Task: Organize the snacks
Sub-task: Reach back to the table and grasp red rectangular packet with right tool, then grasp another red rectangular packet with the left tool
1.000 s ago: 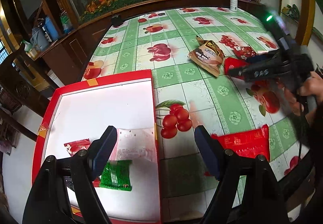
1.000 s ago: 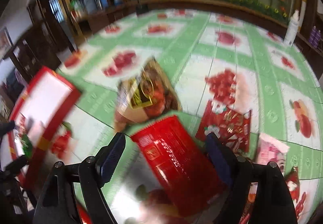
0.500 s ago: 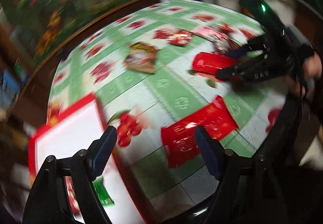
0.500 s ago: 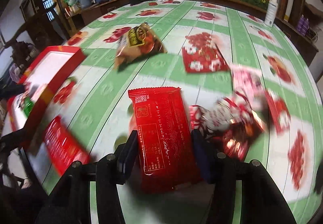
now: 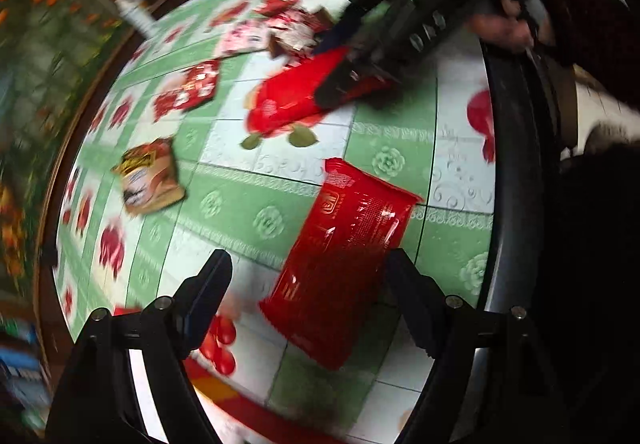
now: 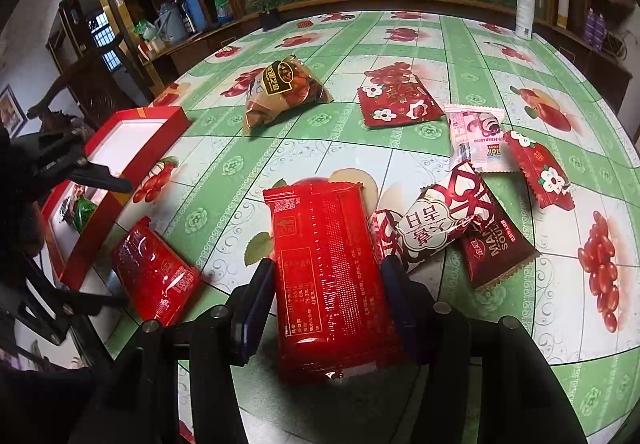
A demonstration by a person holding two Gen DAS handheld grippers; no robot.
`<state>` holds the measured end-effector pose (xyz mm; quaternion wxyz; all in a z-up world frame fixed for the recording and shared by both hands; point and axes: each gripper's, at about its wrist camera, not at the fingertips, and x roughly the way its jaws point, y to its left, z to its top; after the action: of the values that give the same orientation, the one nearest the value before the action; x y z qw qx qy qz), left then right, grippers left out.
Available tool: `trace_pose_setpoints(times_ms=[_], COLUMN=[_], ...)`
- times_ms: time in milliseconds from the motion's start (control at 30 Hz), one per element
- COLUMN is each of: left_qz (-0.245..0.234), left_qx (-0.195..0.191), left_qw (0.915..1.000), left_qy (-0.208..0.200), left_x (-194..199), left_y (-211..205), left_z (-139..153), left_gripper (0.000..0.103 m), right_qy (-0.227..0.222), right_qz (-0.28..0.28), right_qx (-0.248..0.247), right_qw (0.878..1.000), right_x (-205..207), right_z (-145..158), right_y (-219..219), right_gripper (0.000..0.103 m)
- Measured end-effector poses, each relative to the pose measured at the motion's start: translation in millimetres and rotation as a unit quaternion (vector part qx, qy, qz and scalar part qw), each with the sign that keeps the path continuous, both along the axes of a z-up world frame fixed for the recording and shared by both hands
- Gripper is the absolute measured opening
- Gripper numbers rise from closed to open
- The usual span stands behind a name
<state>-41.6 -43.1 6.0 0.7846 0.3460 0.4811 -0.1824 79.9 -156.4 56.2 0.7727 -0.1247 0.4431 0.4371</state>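
My right gripper (image 6: 326, 276) has its jaws closed against the sides of a long red snack packet (image 6: 328, 268) lying on the green fruit-print tablecloth; it also shows in the left wrist view (image 5: 300, 96). My left gripper (image 5: 308, 264) is open and straddles a second red packet (image 5: 344, 256) near the table's edge, without touching it; this packet shows in the right wrist view (image 6: 154, 272). The red box with a white inside (image 6: 128, 140) stands at the left and holds a few small packets.
A brown and yellow bag (image 6: 280, 92), a red flowered packet (image 6: 400, 100), a pink packet (image 6: 476, 136) and several dark red packets (image 6: 452, 228) lie on the table. A white bottle (image 6: 524, 8) stands at the far edge. The dark table rim (image 5: 516, 204) is close.
My left gripper has swung right, from over the red box to over the second red packet. My right gripper has moved onto the long red packet and its jaws have closed against its sides.
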Motion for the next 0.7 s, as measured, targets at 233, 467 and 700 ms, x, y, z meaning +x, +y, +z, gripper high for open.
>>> trace_pose_setpoints(times_ms=[233, 467, 700], left_qz=[0.044, 0.142, 0.223], left_qx=[-0.062, -0.141, -0.178], left_qw=[0.9962, 0.9775, 0.9569], left_qy=[0.041, 0.066, 0.052], left_x=[28, 30, 12], left_y=[16, 30, 26], left_z=[-9, -15, -11], left_gripper=[0.101, 0.099, 0.077], right_qy=[0.014, 0.007, -0.073], right_qz=[-0.01, -0.019, -0.039], right_qx=[0.017, 0.011, -0.07], right_qw=[1.0, 1.0, 0.994], right_x=[3, -1, -23], right_z=[0, 0, -2], right_y=[-5, -3, 22], right_gripper=[0.058, 0.057, 0.056])
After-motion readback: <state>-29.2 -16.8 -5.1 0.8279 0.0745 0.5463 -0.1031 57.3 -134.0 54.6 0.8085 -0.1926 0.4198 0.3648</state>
